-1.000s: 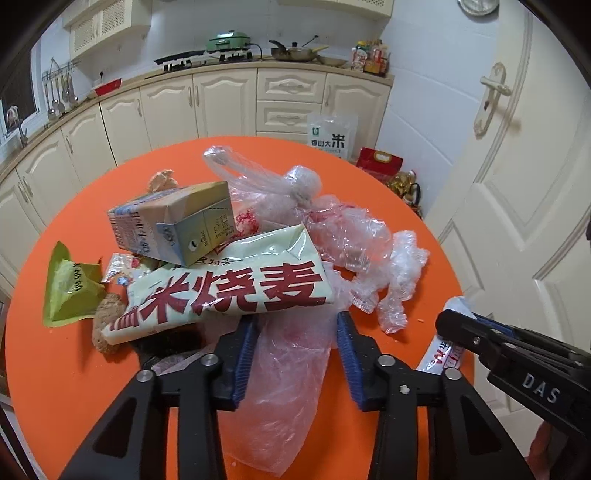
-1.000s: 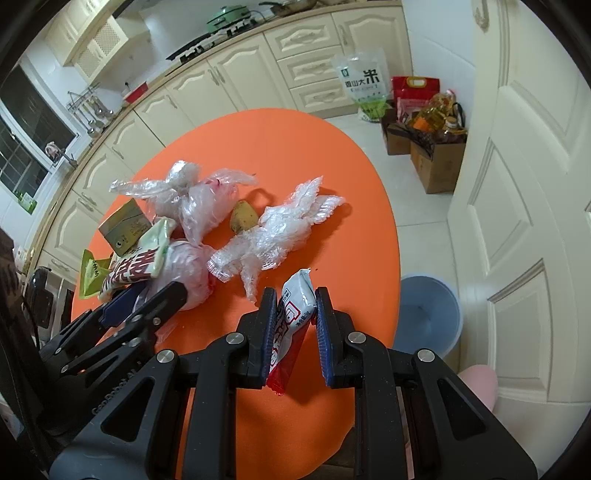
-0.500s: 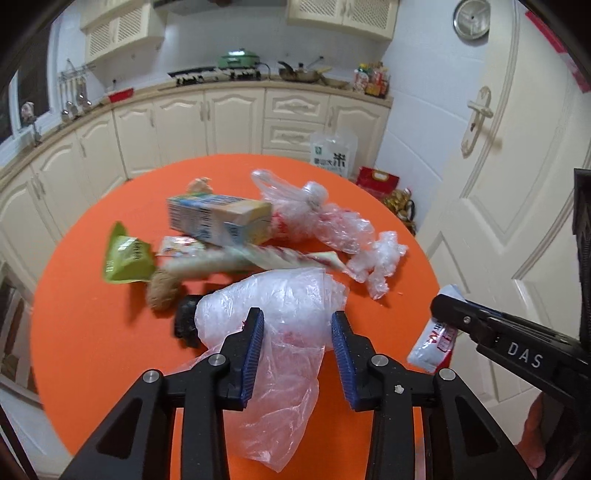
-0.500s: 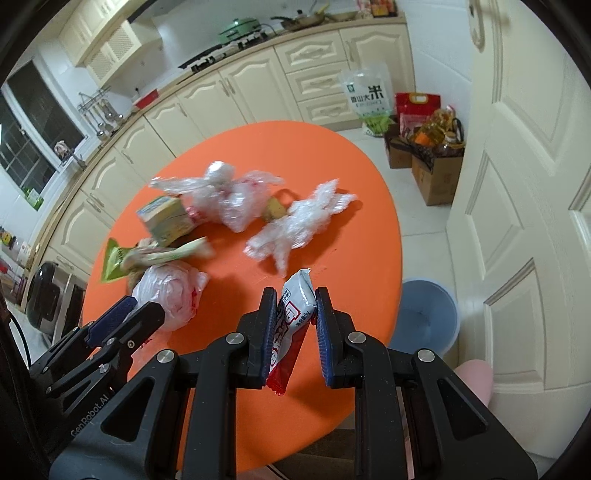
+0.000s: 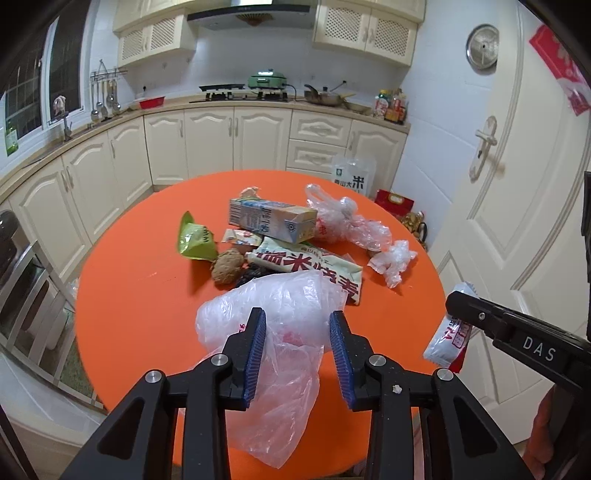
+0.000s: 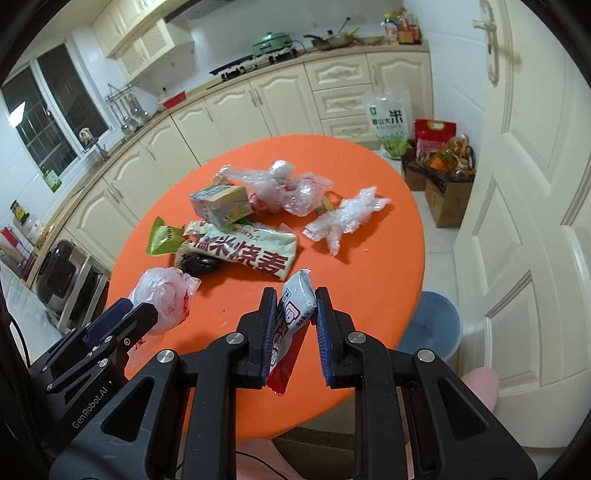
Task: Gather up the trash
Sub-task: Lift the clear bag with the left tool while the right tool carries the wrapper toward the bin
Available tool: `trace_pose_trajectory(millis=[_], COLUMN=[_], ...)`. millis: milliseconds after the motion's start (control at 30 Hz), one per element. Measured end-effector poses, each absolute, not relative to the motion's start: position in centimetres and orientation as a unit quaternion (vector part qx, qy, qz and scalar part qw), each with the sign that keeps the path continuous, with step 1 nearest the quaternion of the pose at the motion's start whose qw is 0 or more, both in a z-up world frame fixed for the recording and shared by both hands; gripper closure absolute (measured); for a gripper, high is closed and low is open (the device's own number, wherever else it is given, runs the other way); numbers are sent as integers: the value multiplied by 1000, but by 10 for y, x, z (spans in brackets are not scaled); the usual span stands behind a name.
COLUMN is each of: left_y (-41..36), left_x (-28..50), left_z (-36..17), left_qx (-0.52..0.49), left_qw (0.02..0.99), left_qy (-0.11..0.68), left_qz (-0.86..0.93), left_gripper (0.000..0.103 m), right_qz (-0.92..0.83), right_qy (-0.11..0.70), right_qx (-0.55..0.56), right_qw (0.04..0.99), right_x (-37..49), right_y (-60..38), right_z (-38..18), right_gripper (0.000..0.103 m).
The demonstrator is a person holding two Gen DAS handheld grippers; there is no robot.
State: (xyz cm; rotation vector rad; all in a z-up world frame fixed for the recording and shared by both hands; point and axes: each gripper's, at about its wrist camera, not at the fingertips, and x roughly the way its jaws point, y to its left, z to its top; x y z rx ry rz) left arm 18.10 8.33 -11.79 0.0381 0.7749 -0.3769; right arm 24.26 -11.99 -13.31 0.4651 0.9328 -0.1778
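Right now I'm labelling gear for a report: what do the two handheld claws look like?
Both are matte black plastic with triangular cut-outs, silver screws and ribbed blue pads. The left claw reads "GenRobot.AI" in the right view; the right claw reads "DAS" in the left view. No sleeves visible.

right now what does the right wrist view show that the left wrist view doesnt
Only the right wrist view shows the blue bin on the floor beside the orange table, and the cardboard boxes by the door.

Only the left wrist view shows the range hood and the round wall clock.

Both show the left gripper shut on a thin plastic bag, the right gripper shut on a white and red packet, and the milk carton.
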Motion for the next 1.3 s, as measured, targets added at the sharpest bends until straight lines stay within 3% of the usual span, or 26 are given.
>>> trace_pose_trajectory(millis=[333,367,467,633,700,733,767,833,1300], left_y=[67,63,43,23,27,30,35,40,24], left_x=[156,157,162,180,184,186,188,188,193], left_z=[-107,-107,-108,-114,-113,-114,-115,-120,-171], left_qx=[27,28,38,42,32,23,11,1,-22], left_qw=[904,903,898,893,893,891,887,882,830], left_qy=[379,380,387,401,402,406,415,424,527], left_qz=[-198,-199,-208,-199,-201,-201,-201,-207,-183], left_gripper=[78,89,99,99,89,72,46,27,24], right_qz=[-100,-103,-117,-146,-148,-148,-147,-140,-97], right_qy=[446,446,444,447,450,453,455,458,485], right_qx=[239,243,258,263,267,269,270,275,258], right_qw=[856,855,850,843,839,837,835,834,830], right_x=[218,215,205,198,198,198,198,200,212], right_y=[-144,-148,-168,-195,-201,-203,-205,-204,-180], right_z=[-140,-141,-145,-152,-156,-159,-162,-167,-180], right_gripper=[83,83,83,83,83,83,83,83,83])
